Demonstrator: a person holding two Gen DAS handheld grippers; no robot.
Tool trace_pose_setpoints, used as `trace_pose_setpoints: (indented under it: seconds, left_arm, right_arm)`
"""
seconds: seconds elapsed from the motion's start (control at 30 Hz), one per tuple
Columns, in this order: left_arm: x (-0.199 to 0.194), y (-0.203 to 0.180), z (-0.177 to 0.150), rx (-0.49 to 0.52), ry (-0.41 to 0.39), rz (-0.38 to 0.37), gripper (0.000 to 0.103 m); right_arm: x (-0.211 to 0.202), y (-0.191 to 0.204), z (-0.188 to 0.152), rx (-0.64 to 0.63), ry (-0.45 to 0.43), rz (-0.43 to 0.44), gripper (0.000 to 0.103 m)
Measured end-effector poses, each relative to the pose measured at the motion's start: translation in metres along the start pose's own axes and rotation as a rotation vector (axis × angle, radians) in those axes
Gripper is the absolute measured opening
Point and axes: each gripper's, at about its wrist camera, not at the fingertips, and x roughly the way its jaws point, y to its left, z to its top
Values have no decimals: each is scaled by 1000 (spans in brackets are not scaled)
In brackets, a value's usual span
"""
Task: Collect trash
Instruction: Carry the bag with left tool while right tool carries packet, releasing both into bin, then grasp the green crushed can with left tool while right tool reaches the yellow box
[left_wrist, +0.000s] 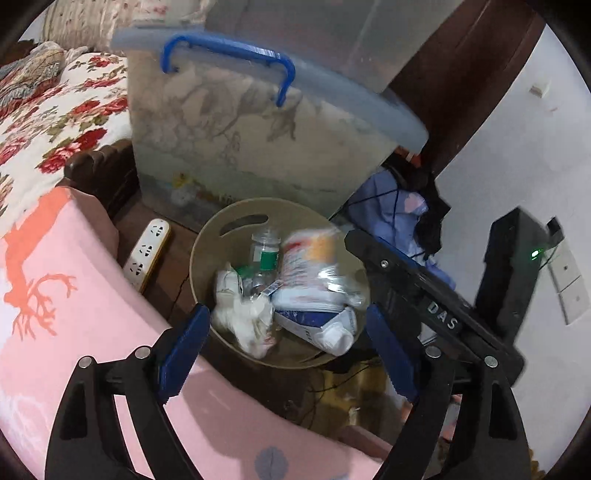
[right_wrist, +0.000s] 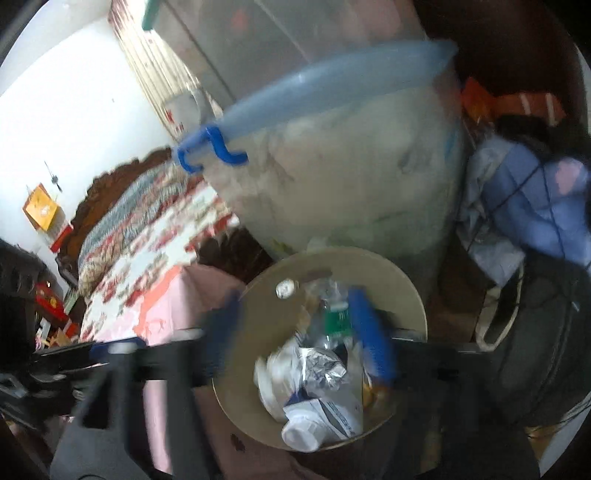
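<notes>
The right wrist view is smeared with motion blur, so the right gripper (right_wrist: 299, 332) shows only as two blurred blue fingers (right_wrist: 371, 332), spread apart with nothing pinched between them. In the left wrist view the left gripper (left_wrist: 288, 347) is sharp, its fingers spread wide and empty; part of the right gripper's black body (left_wrist: 424, 295) crosses that view at the right and hides the bin's right rim.

The trash sits in a round tan bin (left_wrist: 207, 258) on the floor: a clear bottle (left_wrist: 264, 254) with a green label, a plastic-wrapped pack (left_wrist: 314, 273), a crumpled white wad (left_wrist: 243, 314) and a white-and-blue carton (left_wrist: 325, 328). How deep the pile goes cannot be seen. A small round piece (right_wrist: 285, 288) lies near the bin's far wall in the right view, too blurred to tell what it is.

The bin is hemmed in. A storage box (left_wrist: 236, 140) with a blue handle (left_wrist: 229, 55) stands just behind it, a pink cover (left_wrist: 74, 295) on the bed edges it on the left, and blue cloth (left_wrist: 388, 210) is heaped on the right. A power strip (left_wrist: 147, 251) lies on the floor between the cover and the bin. The only open way in is from above.
</notes>
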Motion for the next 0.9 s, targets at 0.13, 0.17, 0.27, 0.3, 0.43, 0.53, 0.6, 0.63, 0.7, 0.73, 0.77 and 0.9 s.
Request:
trace_pose_setpoints:
  seconds: [0.13, 0.17, 0.27, 0.3, 0.43, 0.53, 0.6, 0.63, 0.7, 0.73, 0.77, 0.9]
  left_arm:
    - [-45, 5, -13, 0, -67, 14, 82]
    - [-61, 5, -21, 0, -87, 9, 82]
    - [-101, 3, -49, 6, -122, -4, 82]
    - [-118, 4, -66, 13, -133, -5, 82]
    - [-165, 11, -119, 10, -141, -6, 82]
    - [-201, 27, -164, 2, -149, 28, 82]
    - [-225, 43, -192, -14, -151, 73, 82]
    - [-239, 54, -208, -32, -152, 99, 82]
    - [-268, 76, -235, -85, -162, 134, 82]
    - [-283, 90, -250, -124, -172, 155, 82]
    - [-302, 105, -267, -170, -186, 182, 82]
    - [-359, 153, -317, -330, -264, 271, 82]
  right_arm:
    - [-18, 11, -1, 3, -33, 19, 73]
    - [-22, 14, -2, 11, -36, 30, 73]
    - [-41, 29, -9, 15, -48, 72, 73]
    - [-47, 36, -12, 19, -45, 96, 73]
    - [-65, 73, -33, 19, -7, 204, 73]
    - [-68, 103, -52, -6, 33, 263, 73]
    - [-68, 131, -70, -30, 79, 307, 73]
    - [-67, 140, -77, -38, 97, 322, 73]
    - [-64, 169, -95, -72, 149, 356, 73]
    - [-63, 177, -99, -83, 160, 363, 73]
    - [-61, 190, -108, -102, 179, 373, 73]
    - [-51, 234, -138, -145, 259, 422, 70]
